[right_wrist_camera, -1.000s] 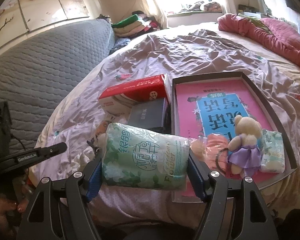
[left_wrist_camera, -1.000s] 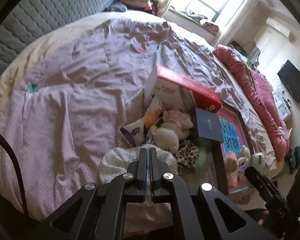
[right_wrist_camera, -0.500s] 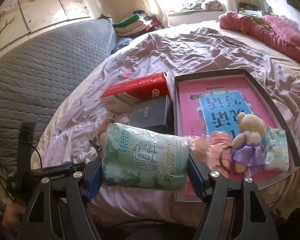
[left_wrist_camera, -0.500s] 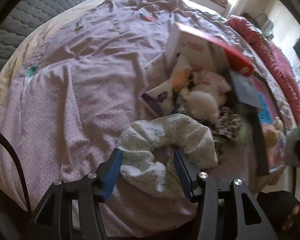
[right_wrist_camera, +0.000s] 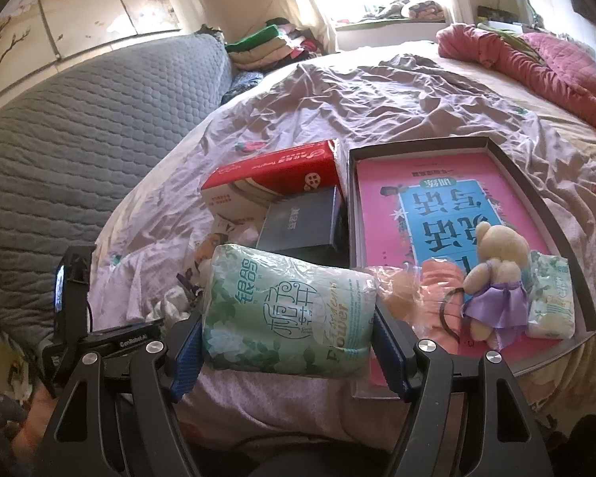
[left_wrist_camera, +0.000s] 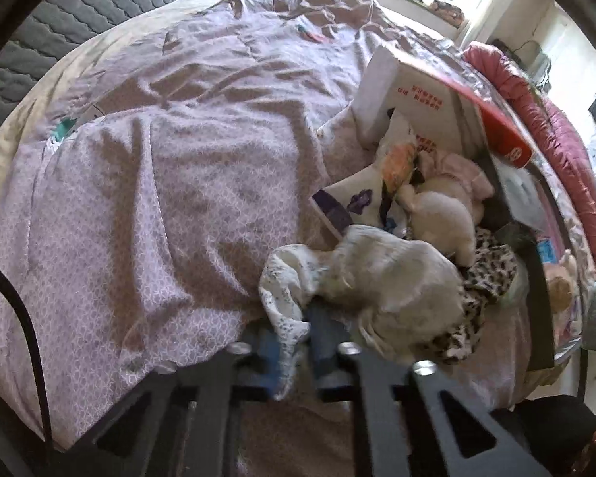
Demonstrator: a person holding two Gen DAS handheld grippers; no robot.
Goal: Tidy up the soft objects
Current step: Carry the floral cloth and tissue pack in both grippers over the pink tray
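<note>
Soft toys (left_wrist_camera: 445,214) and leopard cloth (left_wrist_camera: 484,278) heaped loose on bed (left_wrist_camera: 178,179); teddy (right_wrist_camera: 492,274) already in tray (right_wrist_camera: 552,238). Left gripper (left_wrist_camera: 298,334) just closing, pinching white cloth (left_wrist_camera: 361,274); right gripper (right_wrist_camera: 288,342) clamping tissue pack (right_wrist_camera: 290,318). Mostly unfinished.

Two gripper-mounted fisheyes over a rumpled bed (left_wrist_camera: 171,183)
Left view tilts steeply down, close on a white cloth (left_wrist_camera: 377,278); right view looks lower across the bed towards the window. Both share the red-and-white box (right_wrist_camera: 274,183).
</note>
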